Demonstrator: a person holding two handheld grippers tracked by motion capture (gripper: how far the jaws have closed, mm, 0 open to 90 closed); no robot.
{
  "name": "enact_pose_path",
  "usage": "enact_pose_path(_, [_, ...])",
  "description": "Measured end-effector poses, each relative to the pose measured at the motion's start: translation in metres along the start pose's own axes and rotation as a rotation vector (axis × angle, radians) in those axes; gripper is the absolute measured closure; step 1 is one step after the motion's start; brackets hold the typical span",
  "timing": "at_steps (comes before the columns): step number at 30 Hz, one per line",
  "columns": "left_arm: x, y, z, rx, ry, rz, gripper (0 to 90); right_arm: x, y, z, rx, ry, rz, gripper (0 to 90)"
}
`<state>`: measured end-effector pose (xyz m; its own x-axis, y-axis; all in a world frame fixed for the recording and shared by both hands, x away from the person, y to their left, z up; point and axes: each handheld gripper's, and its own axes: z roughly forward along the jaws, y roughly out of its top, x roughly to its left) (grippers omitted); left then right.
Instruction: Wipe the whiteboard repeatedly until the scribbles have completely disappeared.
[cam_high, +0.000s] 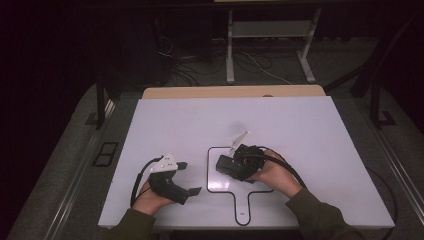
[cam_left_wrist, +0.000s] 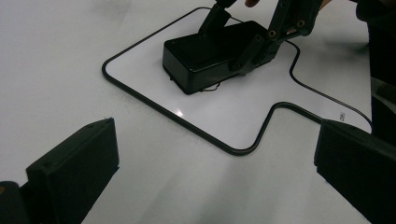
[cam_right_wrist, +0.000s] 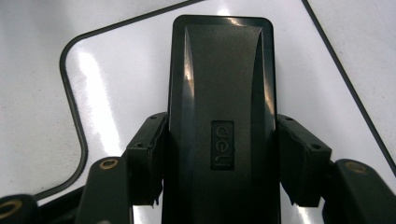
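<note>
A black oblong case (cam_high: 223, 163) with a "deli" mark lies inside a black outline (cam_high: 210, 175) drawn on the white tabletop. My right gripper (cam_high: 235, 166) is shut on it. In the right gripper view the case (cam_right_wrist: 219, 93) runs lengthwise between the jaws, and the pads (cam_right_wrist: 147, 158) press on both long sides. In the left gripper view the case (cam_left_wrist: 201, 58) rests flat within the outline (cam_left_wrist: 140, 93), with the right gripper (cam_left_wrist: 233, 39) clamped on its far end. My left gripper (cam_high: 189, 178) sits to the left of the outline, open, with bare table between its jaws (cam_left_wrist: 215, 163).
The white tabletop (cam_high: 300, 140) stretches wide beyond and to the right of both hands. A wooden strip (cam_high: 230, 92) borders its far edge. Behind it, on the dark floor, stand a metal frame (cam_high: 270, 30) and loose cables (cam_high: 190, 65).
</note>
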<state>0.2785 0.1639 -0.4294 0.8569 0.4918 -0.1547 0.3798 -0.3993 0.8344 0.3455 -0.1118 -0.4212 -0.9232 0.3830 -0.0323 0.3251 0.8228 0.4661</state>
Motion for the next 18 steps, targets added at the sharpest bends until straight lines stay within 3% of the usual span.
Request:
enact_pose_path(6, [0.000,0.000,0.000,-0.004,-0.001,-0.002,0.0,-0.010,-0.002,0.000,-0.007,-0.005,0.035,38.7])
enact_pose_path(11, [0.000,0.000,0.000,0.001,-0.001,0.000,0.0,-0.027,-0.008,-0.002,-0.003,-0.042,0.072,38.6])
enact_pose_path(14, [0.000,0.000,0.001,0.000,-0.001,0.000,0.0,-0.027,-0.008,-0.002,-0.009,-0.029,0.095,38.7])
enact_pose_path(16, [0.000,0.000,0.001,0.003,-0.002,0.000,0.0,-0.026,-0.007,-0.002,0.001,-0.050,0.072,38.6])
enact_pose_path(18, [0.000,0.000,0.001,0.000,-0.002,-0.002,0.0,-0.018,-0.005,-0.002,0.000,-0.029,0.064,38.7])
